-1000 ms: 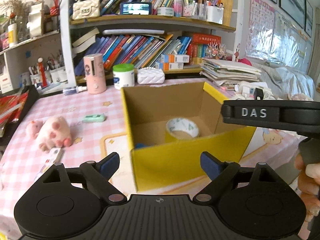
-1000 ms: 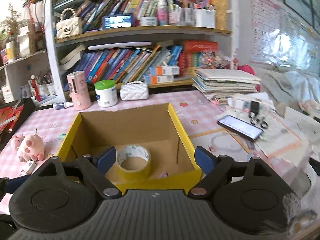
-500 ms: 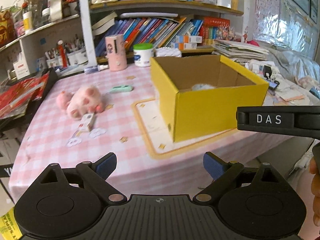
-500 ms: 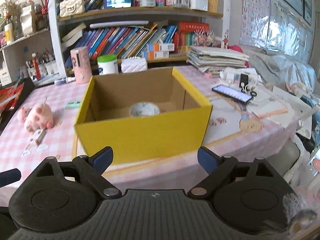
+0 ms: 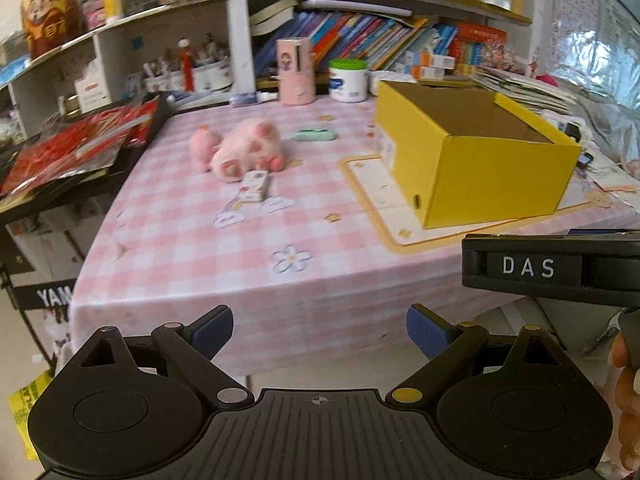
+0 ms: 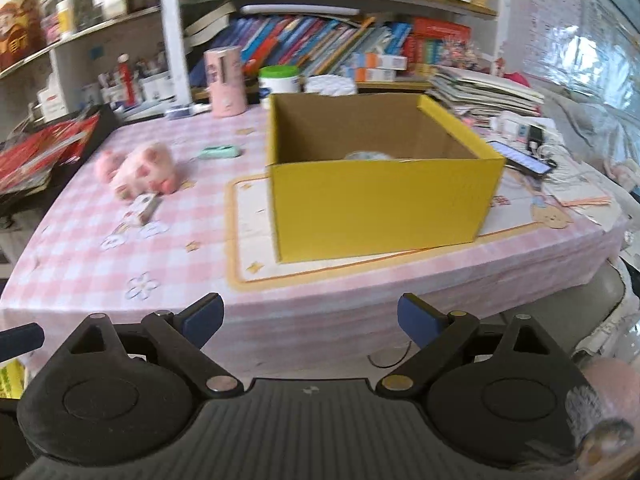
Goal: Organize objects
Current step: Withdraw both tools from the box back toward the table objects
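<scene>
Off the near edge of the pink checked surface (image 5: 192, 248), I hold my left tool (image 5: 320, 330) and right tool (image 6: 309, 316) spread apart and empty, and I judge I should reach squarely for the pink plush pig (image 5: 244, 150) before carrying it to the open yellow cardboard box (image 6: 384, 204).

Left wrist view: set off the table's near edge (image 5: 280, 300), left of the yellow box (image 5: 492, 184), facing across the table toward the bookshelf (image 5: 360, 40); the box's near corner is foremost.
Right wrist view: set off the same edge, nearly square to the yellow box (image 6: 380, 204), looking slightly down past its rim; bookshelf (image 6: 320, 40) behind.
Distance: both stand back from the box, beyond the table.
Shared field: box, pink plush pig (image 5: 244, 152) (image 6: 140, 168) left of the box, bookshelf.
</scene>
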`<state>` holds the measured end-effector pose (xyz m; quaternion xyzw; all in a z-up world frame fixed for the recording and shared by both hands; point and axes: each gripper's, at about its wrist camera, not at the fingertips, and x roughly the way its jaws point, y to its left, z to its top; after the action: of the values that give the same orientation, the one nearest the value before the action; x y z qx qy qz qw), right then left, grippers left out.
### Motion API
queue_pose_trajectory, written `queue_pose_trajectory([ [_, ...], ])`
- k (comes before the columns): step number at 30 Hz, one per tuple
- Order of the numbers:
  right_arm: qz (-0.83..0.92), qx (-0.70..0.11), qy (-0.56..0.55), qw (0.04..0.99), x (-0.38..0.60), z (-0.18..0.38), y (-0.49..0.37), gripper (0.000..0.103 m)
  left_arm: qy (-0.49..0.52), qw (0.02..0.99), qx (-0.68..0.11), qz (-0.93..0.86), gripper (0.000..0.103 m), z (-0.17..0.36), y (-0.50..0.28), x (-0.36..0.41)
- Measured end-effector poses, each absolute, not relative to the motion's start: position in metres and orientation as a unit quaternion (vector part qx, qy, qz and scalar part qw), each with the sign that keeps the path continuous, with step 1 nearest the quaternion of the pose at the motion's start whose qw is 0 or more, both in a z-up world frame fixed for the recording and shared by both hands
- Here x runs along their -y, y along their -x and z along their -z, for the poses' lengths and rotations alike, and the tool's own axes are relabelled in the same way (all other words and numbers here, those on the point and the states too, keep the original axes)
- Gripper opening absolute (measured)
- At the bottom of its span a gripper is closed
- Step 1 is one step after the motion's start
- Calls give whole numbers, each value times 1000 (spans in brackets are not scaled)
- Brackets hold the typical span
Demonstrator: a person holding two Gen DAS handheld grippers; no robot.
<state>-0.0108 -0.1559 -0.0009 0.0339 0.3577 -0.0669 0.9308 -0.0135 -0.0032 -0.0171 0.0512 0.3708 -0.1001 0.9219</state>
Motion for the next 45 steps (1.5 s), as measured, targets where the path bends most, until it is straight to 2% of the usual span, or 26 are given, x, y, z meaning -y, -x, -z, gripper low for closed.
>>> queue_pose_trajectory([
  [24,-13,-369,-6,929,72,5,-2,95,-17,929,-369,31,96,16,16,-74],
  [45,-72,-380,-11,922,65,11,-102,92,1,925,-379,0,96,25,-71,-78],
])
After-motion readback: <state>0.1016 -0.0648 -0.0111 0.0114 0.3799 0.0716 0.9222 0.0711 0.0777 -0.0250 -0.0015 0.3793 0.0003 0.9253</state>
